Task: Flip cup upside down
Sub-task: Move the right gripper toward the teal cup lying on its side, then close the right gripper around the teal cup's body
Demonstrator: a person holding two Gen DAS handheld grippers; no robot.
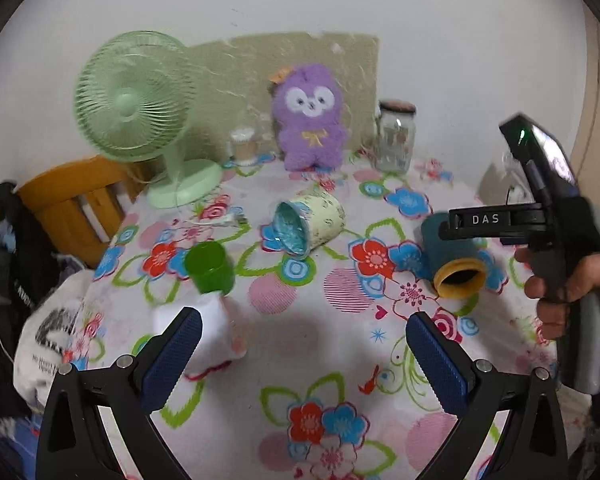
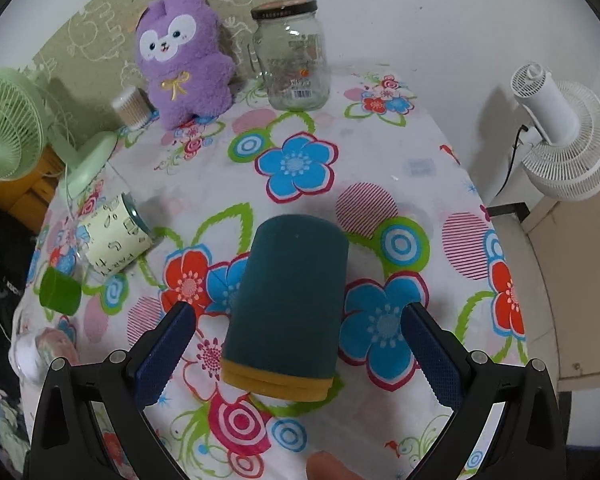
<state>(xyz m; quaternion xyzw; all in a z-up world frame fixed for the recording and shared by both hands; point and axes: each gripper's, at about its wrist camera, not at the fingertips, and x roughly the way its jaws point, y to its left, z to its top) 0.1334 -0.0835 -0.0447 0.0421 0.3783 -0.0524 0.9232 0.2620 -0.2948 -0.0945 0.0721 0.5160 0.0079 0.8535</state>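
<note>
A dark teal cup with a yellow rim (image 2: 288, 304) lies on its side on the floral tablecloth, mouth toward the camera. My right gripper (image 2: 296, 320) is open, its blue pads on either side of the cup, apart from it. The same cup shows in the left wrist view (image 1: 452, 264), with the right gripper's tool (image 1: 496, 222) above it. My left gripper (image 1: 300, 332) is open and empty over the table's front. A pale patterned cup (image 1: 308, 220) lies on its side at mid-table. A green cup (image 1: 210, 266) stands upside down on the left.
A green fan (image 1: 140, 112), a purple plush toy (image 1: 308, 120), a glass jar (image 1: 394, 140) and a small cotton-swab container (image 1: 244, 144) stand along the back wall. A white fan (image 2: 560, 140) is off the table's right edge. A white cloth (image 1: 216, 328) lies by the left fingers.
</note>
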